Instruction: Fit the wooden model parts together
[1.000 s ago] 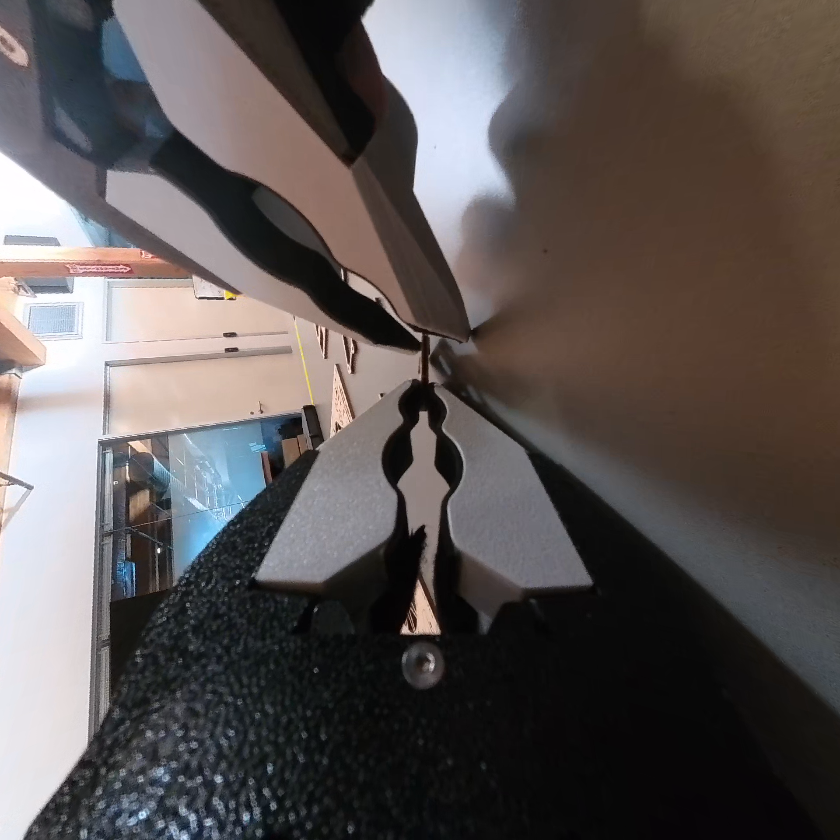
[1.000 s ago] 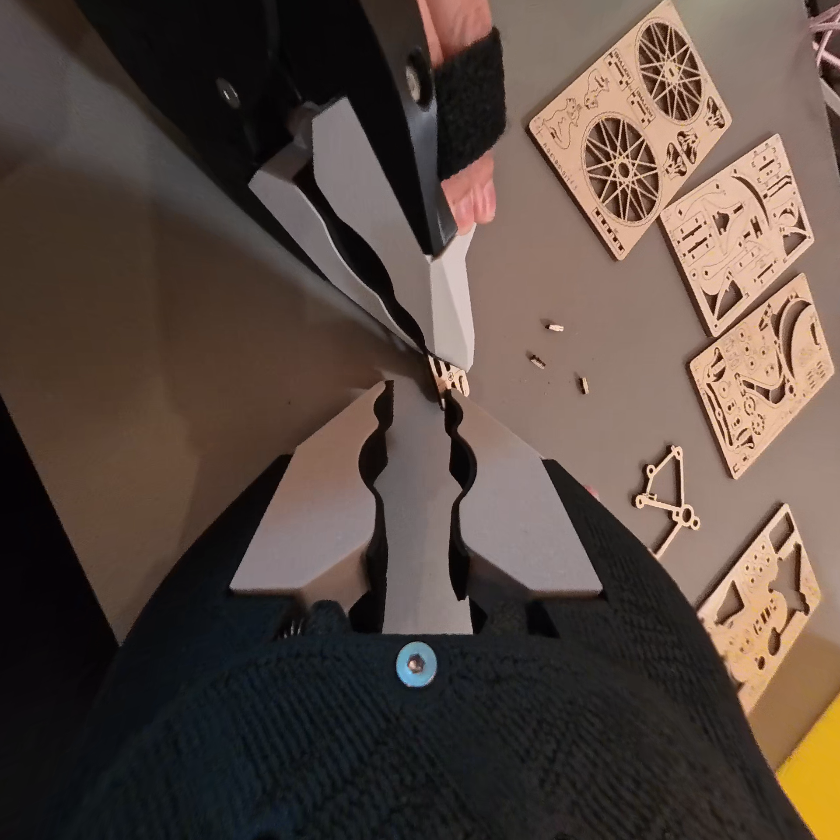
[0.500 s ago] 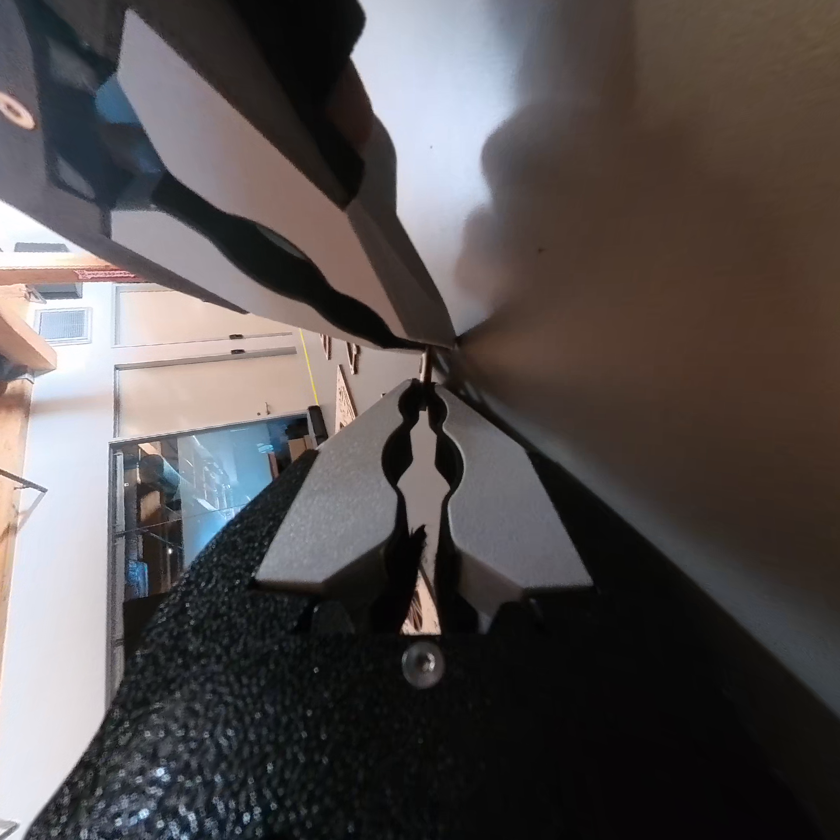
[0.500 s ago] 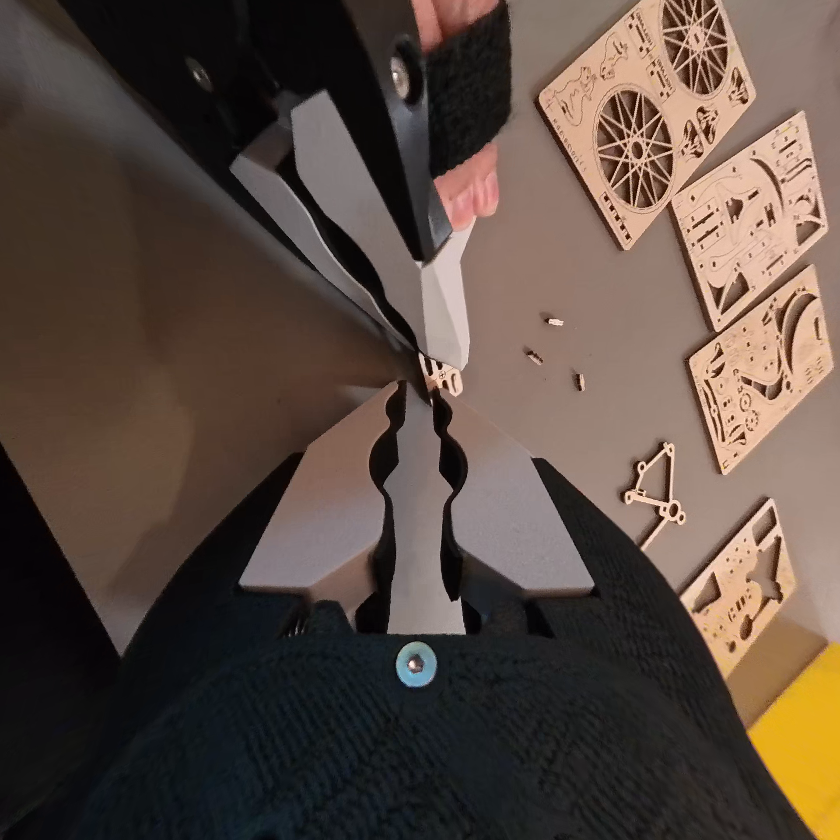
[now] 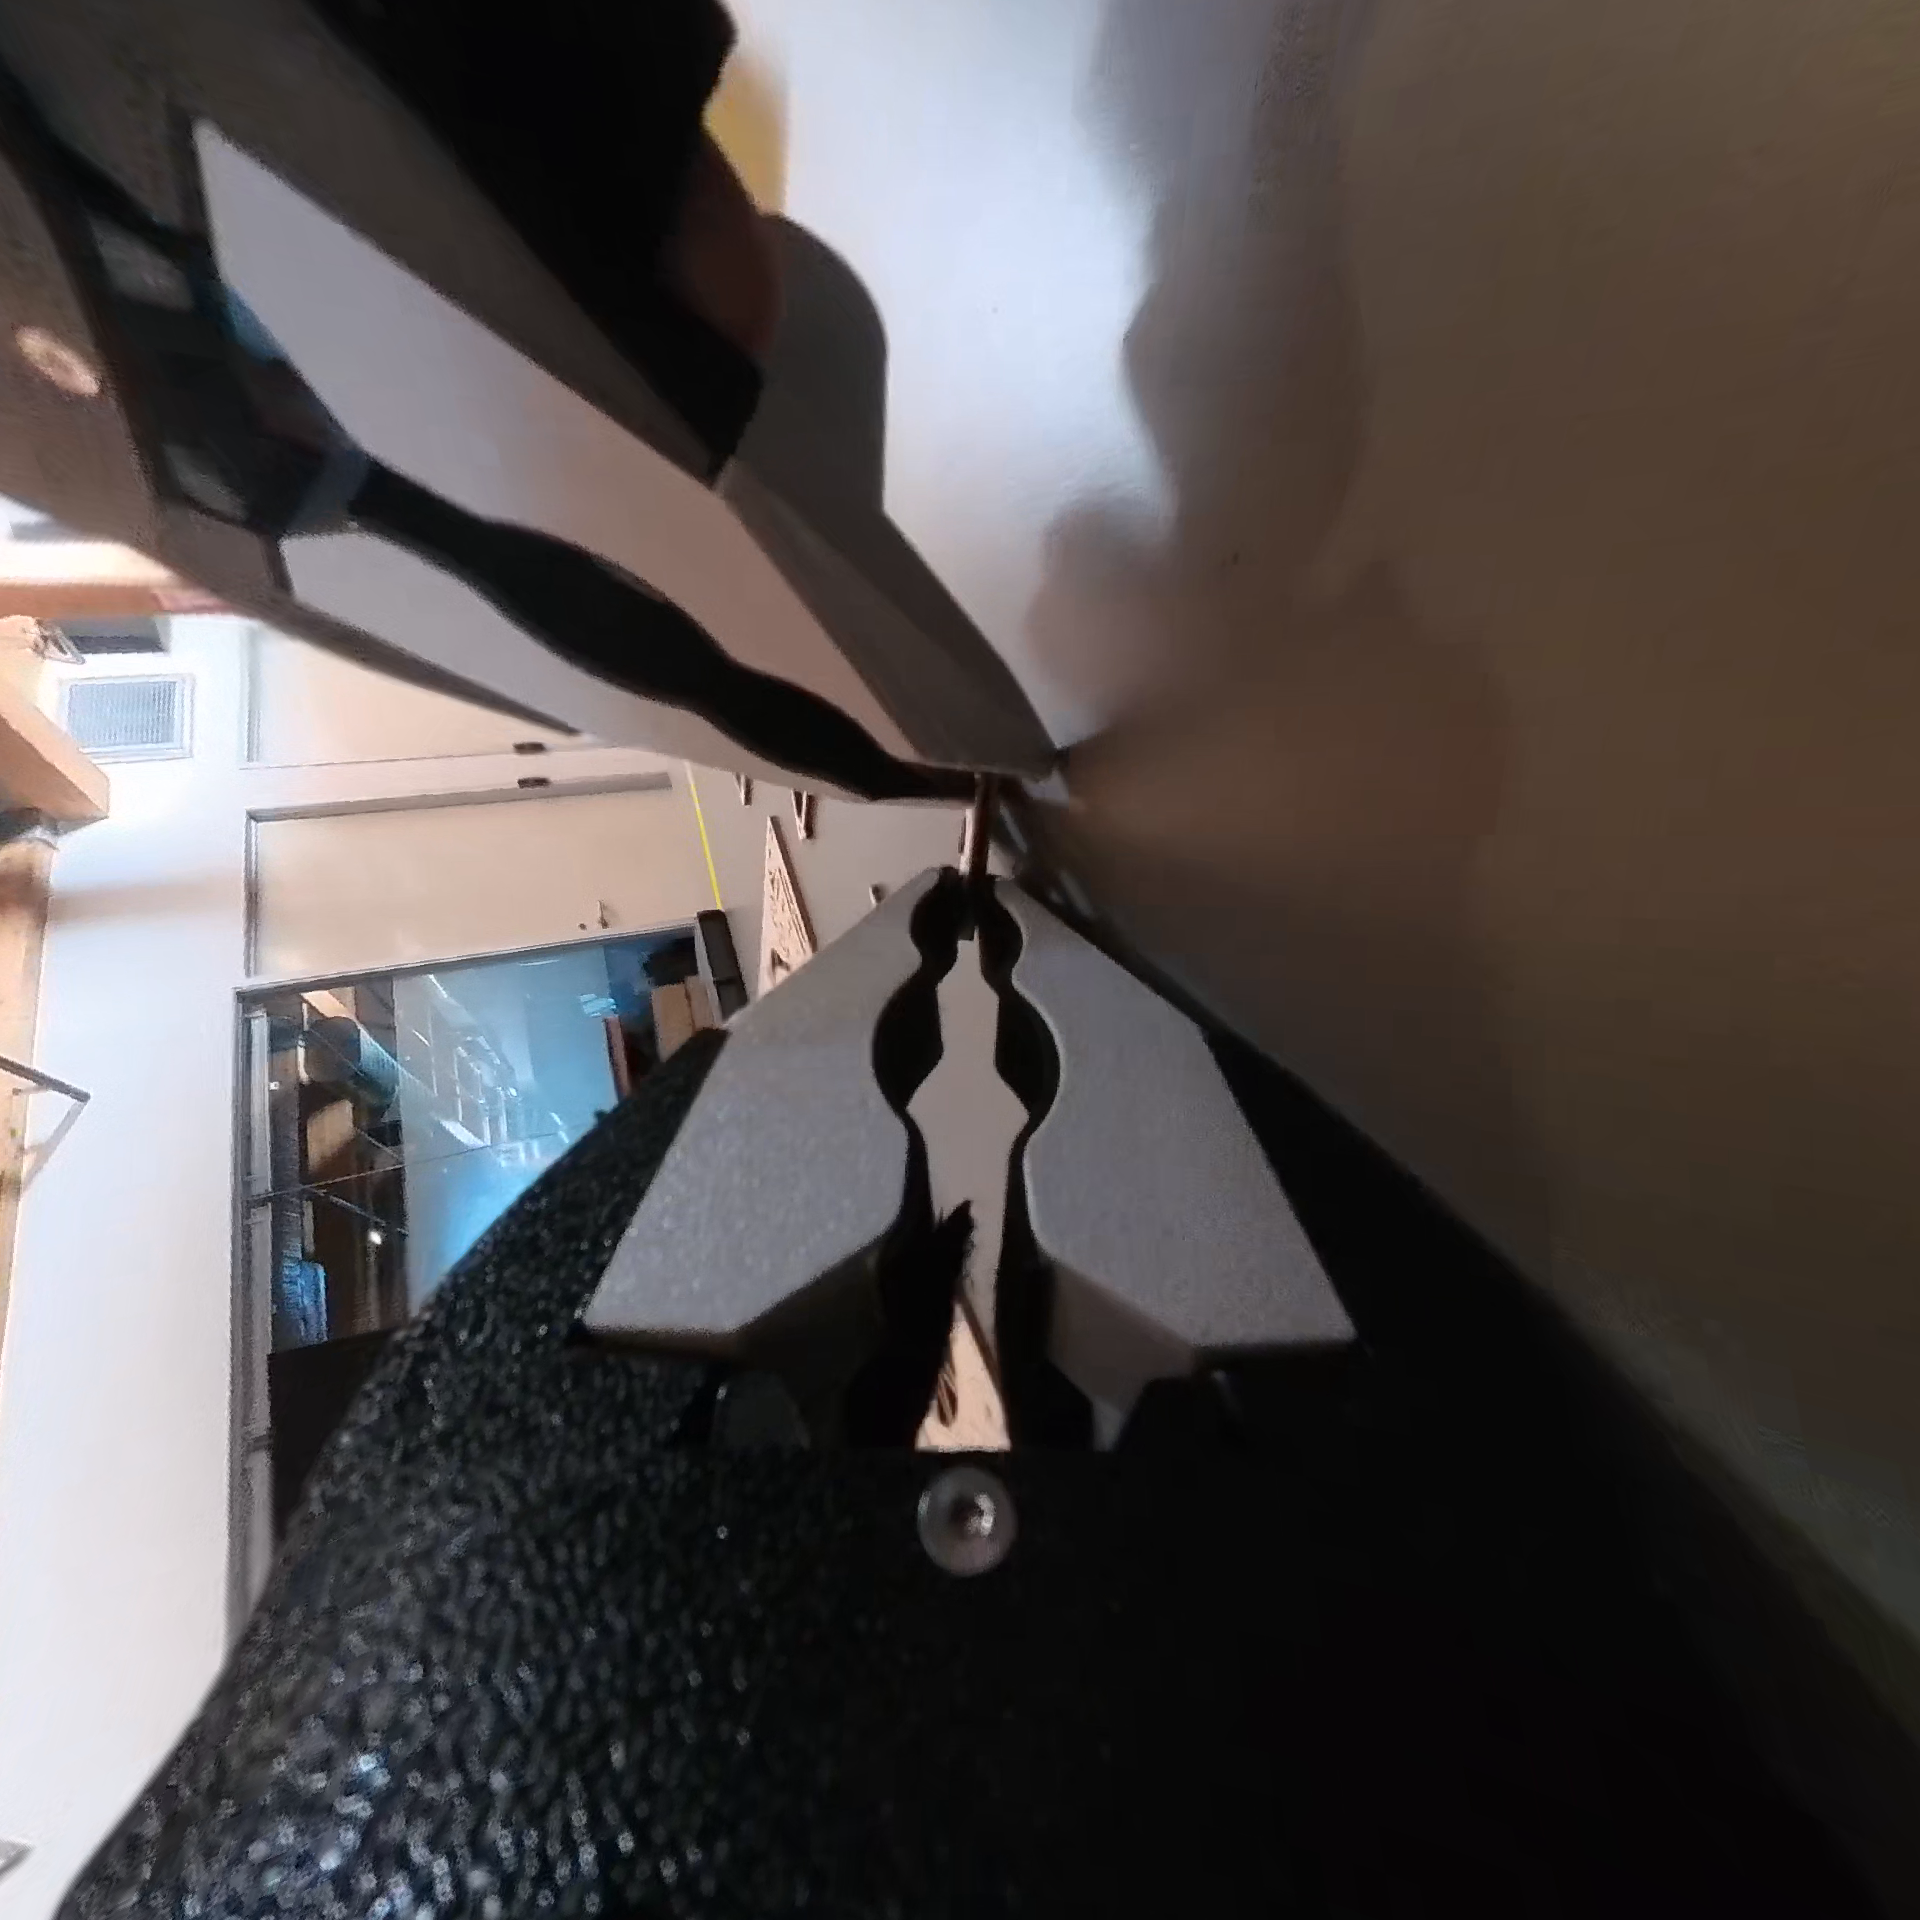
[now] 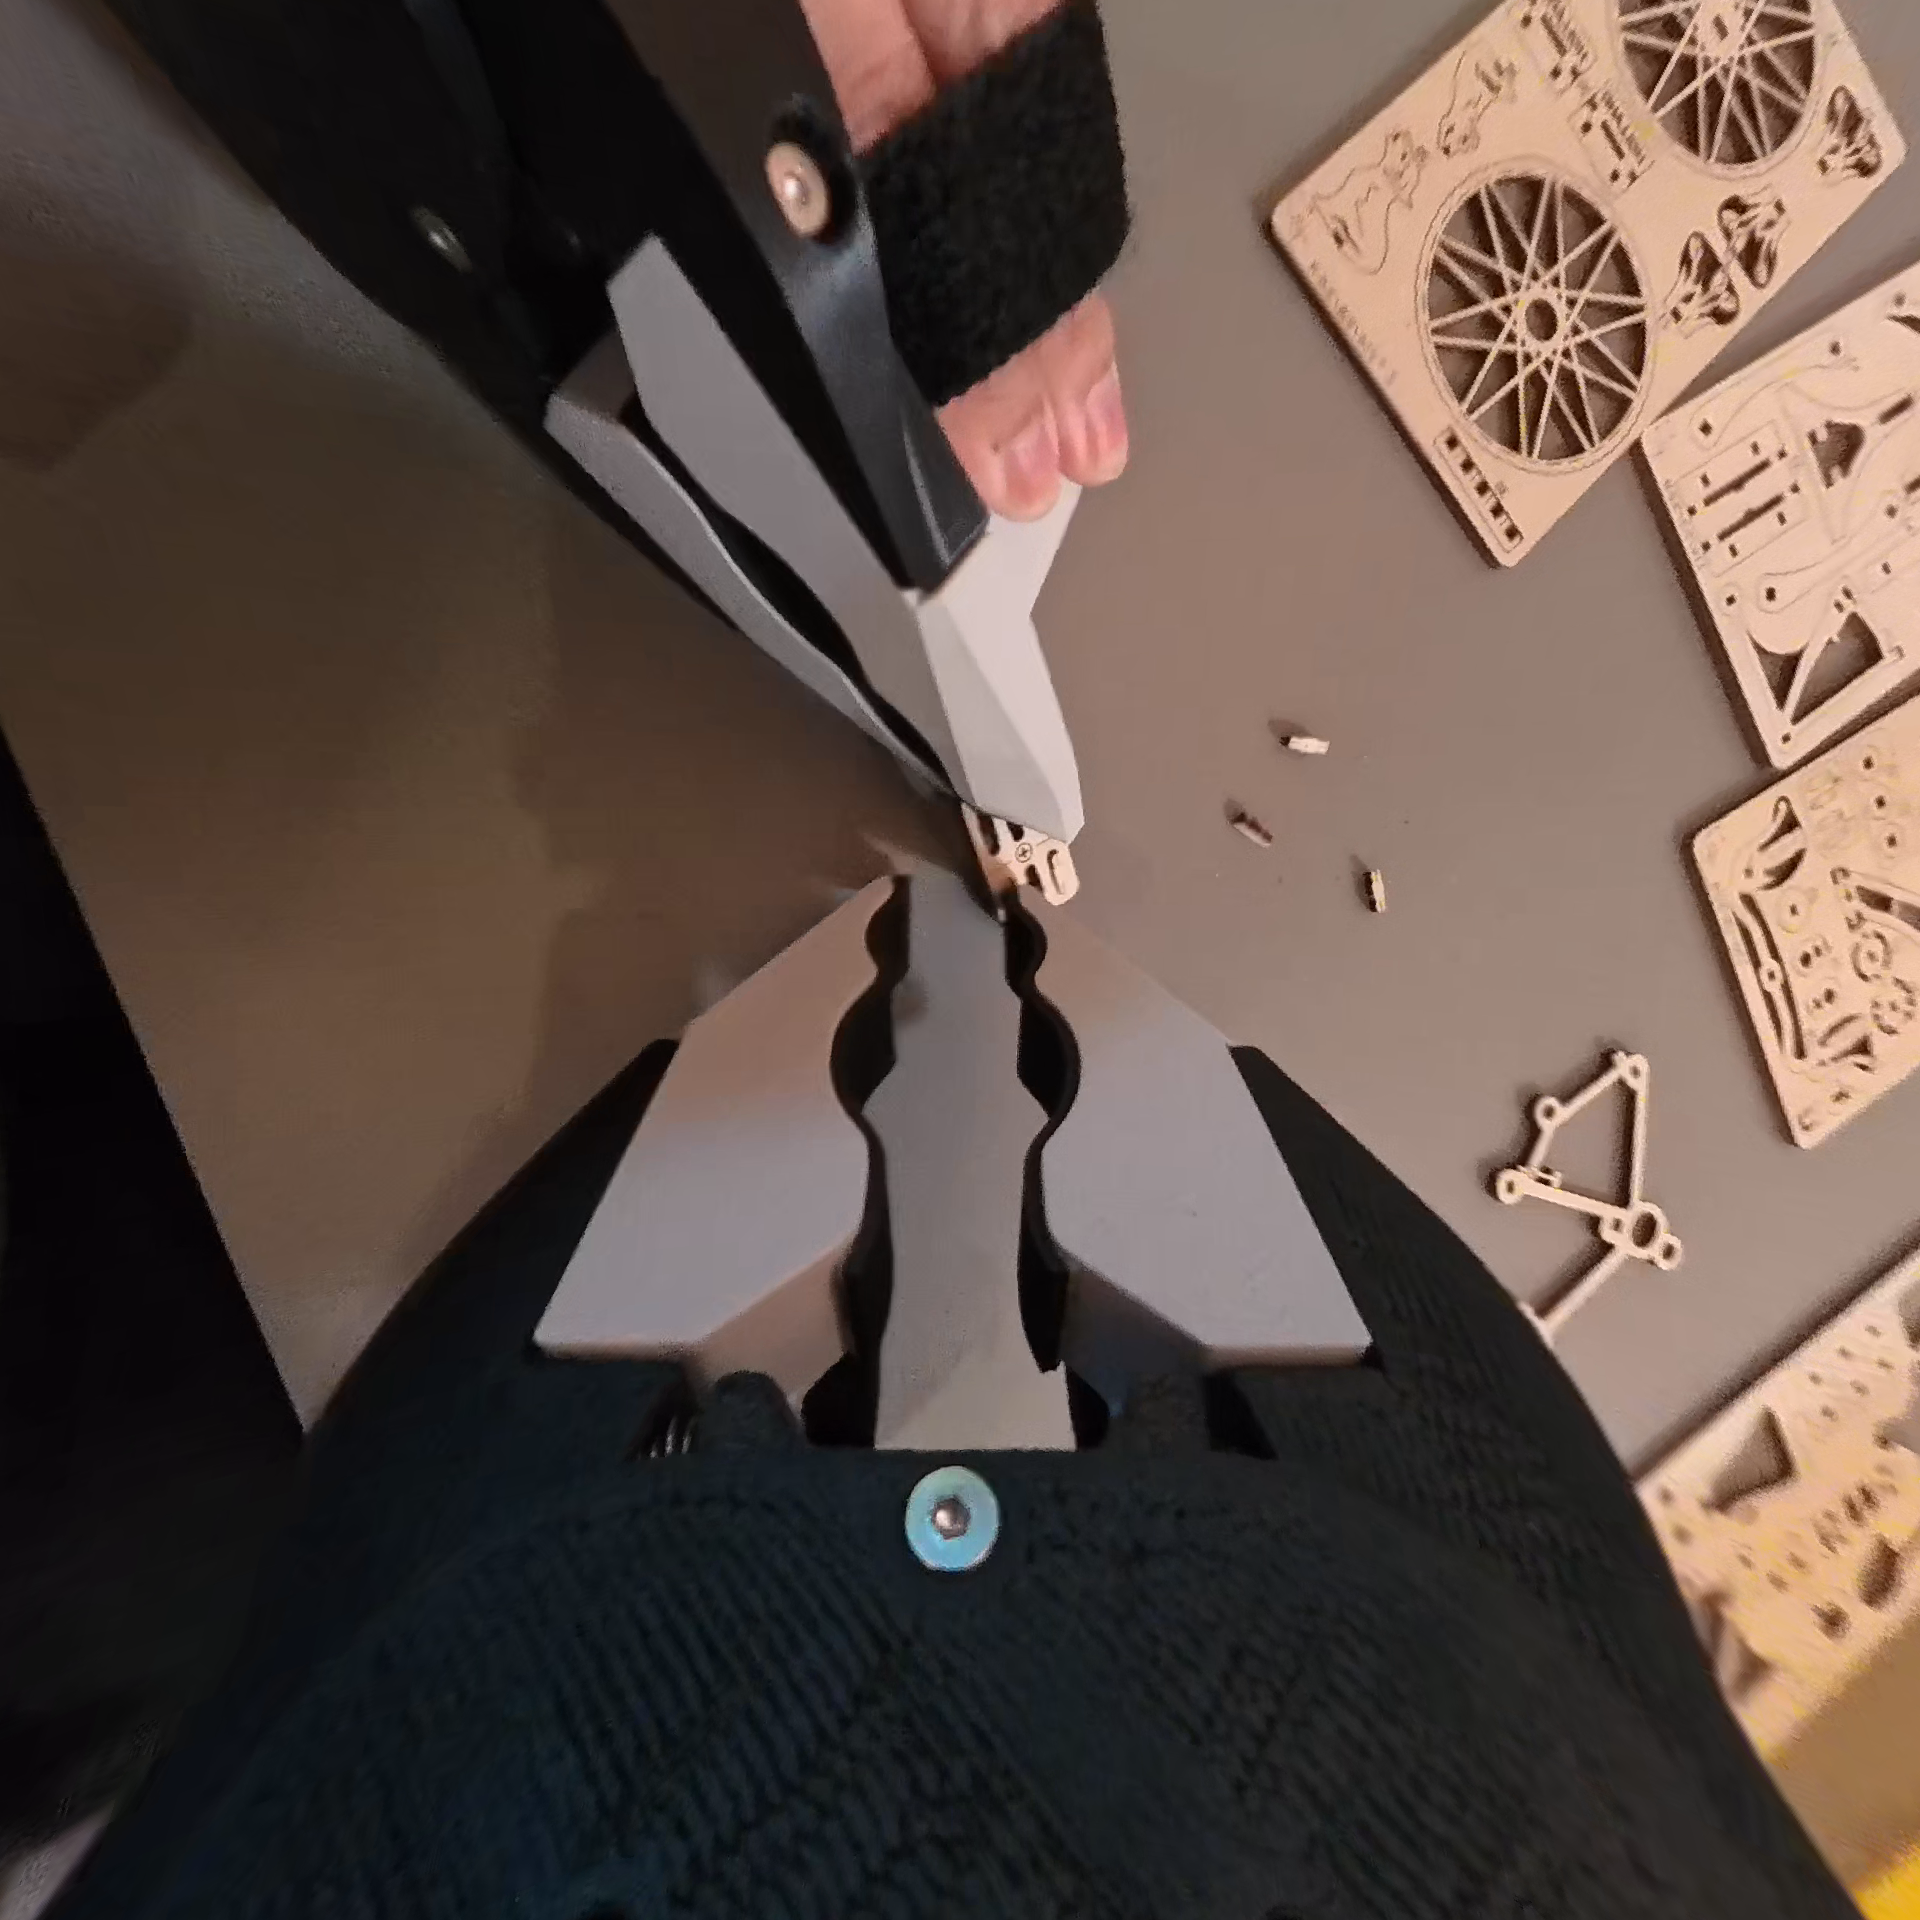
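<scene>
A small flat wooden part [image 6: 1039,868] with cut slots is pinched in my left gripper [image 6: 1008,816], which reaches in from the upper left of the right wrist view. In the left wrist view the part [image 5: 977,831] shows edge-on between the shut left gripper [image 5: 969,888]. My right gripper [image 6: 956,899] has a narrow gap with nothing between its fingers. Its right fingertip [image 6: 1023,935] touches the part's lower edge. In the left wrist view the right gripper [image 5: 997,774] meets the part's top, just above the grey table [image 6: 1195,623].
Several laser-cut wooden sheets lie at the right, one with two spoked wheels [image 6: 1558,260], others below it [image 6: 1818,935]. A loose triangular frame piece [image 6: 1590,1174] and three tiny pegs [image 6: 1247,821] lie between them and the grippers. A person's fingers [image 6: 1049,447] hold the left gripper. My two grippers' fingertips are within a few centimetres of each other.
The two grippers stay tip to tip with the part in the left one. The right gripper has shifted slightly, so the sheets slide to the right in its view.
</scene>
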`<state>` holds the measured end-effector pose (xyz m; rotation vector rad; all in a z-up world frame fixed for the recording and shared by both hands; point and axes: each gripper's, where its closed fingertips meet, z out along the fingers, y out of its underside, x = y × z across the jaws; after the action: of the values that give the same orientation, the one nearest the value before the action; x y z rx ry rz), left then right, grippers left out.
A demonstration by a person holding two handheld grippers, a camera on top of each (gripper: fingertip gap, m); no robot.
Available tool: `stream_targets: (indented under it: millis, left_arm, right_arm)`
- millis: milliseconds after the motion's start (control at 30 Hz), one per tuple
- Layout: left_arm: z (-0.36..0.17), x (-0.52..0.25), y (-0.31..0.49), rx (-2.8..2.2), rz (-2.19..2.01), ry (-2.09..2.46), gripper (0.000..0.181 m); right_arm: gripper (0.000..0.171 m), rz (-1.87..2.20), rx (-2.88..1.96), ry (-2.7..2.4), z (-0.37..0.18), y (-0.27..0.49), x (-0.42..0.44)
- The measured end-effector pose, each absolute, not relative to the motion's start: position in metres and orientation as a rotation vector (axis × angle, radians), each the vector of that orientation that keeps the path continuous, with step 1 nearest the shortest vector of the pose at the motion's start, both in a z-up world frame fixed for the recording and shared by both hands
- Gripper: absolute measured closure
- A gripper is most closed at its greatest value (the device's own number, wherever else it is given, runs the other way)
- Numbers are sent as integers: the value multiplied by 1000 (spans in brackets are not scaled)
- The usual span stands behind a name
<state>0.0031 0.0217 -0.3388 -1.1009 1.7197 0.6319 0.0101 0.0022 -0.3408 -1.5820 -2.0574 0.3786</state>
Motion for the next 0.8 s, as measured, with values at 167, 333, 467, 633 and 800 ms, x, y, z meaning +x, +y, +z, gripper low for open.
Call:
stream_targets:
  millis: [167,333,467,633,800]
  left_arm:
    - [-331,-3,28,-1390,275,1480,180]
    - [-267,5,18,-1483,-614,938,181]
    - [-239,-6,18,-1410,-815,724,181]
    - [-221,-9,11,-1331,-939,635,181]
    - [-216,-9,9,-1315,-1009,597,181]
  right_arm:
    - [137,592,-1419,-1716,-304,13,0]
    - [143,928,-1307,-1289,-252,19,-8]
    - [156,1197,-1228,-1055,-221,17,-14]
    - [168,1360,-1163,-912,-202,15,-16]
    - [160,1449,-1129,-895,-197,9,-16]
